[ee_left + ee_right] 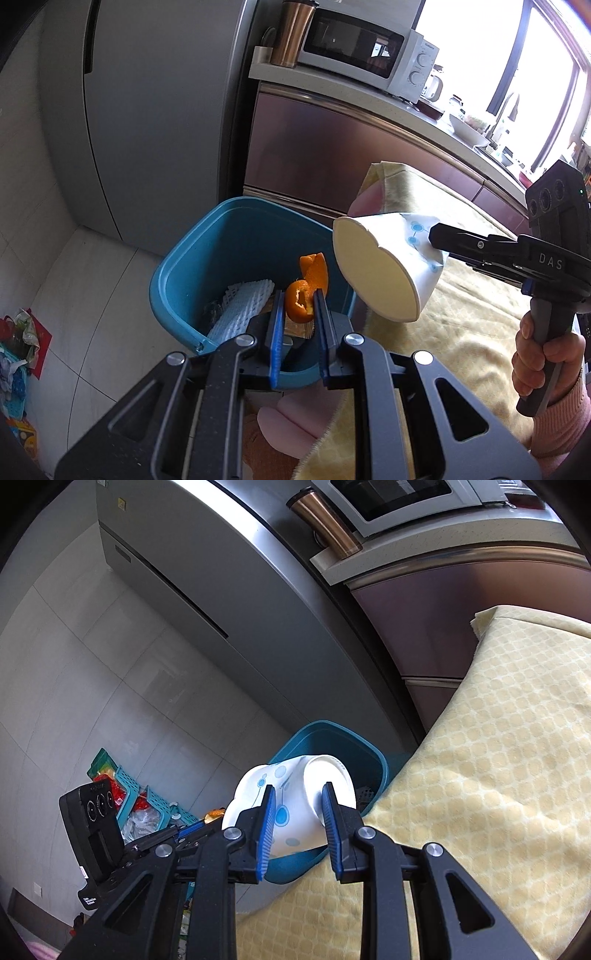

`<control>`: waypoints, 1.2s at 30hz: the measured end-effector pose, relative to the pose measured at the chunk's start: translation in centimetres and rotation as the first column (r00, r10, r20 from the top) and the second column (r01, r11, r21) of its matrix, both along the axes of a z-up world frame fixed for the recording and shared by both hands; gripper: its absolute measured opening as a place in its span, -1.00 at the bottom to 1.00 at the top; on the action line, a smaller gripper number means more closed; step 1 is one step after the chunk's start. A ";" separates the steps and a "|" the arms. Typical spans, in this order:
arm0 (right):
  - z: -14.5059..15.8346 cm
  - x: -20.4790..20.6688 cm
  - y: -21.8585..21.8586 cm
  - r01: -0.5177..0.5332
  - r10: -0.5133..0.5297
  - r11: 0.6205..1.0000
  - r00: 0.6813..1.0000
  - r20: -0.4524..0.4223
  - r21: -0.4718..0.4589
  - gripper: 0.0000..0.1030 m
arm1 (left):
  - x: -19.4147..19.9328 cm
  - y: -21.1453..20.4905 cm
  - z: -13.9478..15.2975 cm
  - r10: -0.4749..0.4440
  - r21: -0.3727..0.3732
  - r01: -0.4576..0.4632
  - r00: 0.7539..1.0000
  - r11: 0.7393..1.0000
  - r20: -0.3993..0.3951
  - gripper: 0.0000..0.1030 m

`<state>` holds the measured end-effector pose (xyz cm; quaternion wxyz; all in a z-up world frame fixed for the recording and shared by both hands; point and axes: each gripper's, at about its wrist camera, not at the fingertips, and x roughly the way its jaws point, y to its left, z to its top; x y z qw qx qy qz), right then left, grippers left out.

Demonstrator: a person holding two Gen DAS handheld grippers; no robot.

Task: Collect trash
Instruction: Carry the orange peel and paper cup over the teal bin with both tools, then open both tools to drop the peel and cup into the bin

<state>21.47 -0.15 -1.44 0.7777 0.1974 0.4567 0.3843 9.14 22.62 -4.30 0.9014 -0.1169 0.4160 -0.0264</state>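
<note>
Left fingers: I see my left gripper (299, 314) narrowed on an orange peel (300, 301), blue pads pinching it above the bin's mouth.
Right fingers: my right gripper (298, 805) is clamped on a crushed paper cup (291, 805), tipped mouth-first over the bin's rim; a hand (543, 354) in a pink sleeve grips its handle.
Bin: the blue trash bin (184, 273) stands on the floor just beside the surface; white foam netting (242, 306) lies inside.
Surface: yellow patterned cloth (498, 757) covers it, right of the bin.
Room: pale floor tiles (103, 295), a grey fridge (147, 110) behind the bin, then a counter with a microwave (365, 51) and a copper tumbler (293, 33).
Around: a teal basket of clutter (133, 797) on the floor, well apart.
</note>
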 end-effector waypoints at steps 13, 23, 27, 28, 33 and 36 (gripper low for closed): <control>-1.0 1.4 3.3 -0.018 0.017 0.997 1.000 -0.012 -0.075 -0.53 | 1.5 1.0 -1.9 0.042 0.008 -0.042 0.998 0.999 -0.036 -0.68; -2.2 2.1 5.6 -0.034 0.031 0.989 0.999 -0.025 -0.143 -0.53 | 2.7 1.3 -3.5 0.056 0.019 -0.055 0.997 0.998 -0.057 -0.67; -2.7 2.1 6.3 -0.042 0.038 0.985 0.999 -0.026 -0.166 -0.53 | 3.1 1.3 -3.8 0.061 0.021 -0.060 0.996 0.998 -0.067 -0.67; -2.8 2.1 6.4 -0.042 0.038 0.984 0.999 -0.026 -0.172 -0.53 | 3.2 1.3 -3.9 0.062 0.021 -0.061 0.996 0.998 -0.069 -0.66; -2.9 2.0 7.2 -0.043 0.041 0.978 0.999 -0.014 -0.206 -0.52 | 3.8 1.4 -4.5 0.070 0.015 -0.069 0.994 0.998 -0.080 -0.65; -2.9 2.2 7.6 -0.045 0.044 0.974 0.999 -0.010 -0.223 -0.51 | 4.2 1.4 -4.9 0.068 0.009 -0.067 0.993 0.998 -0.092 -0.61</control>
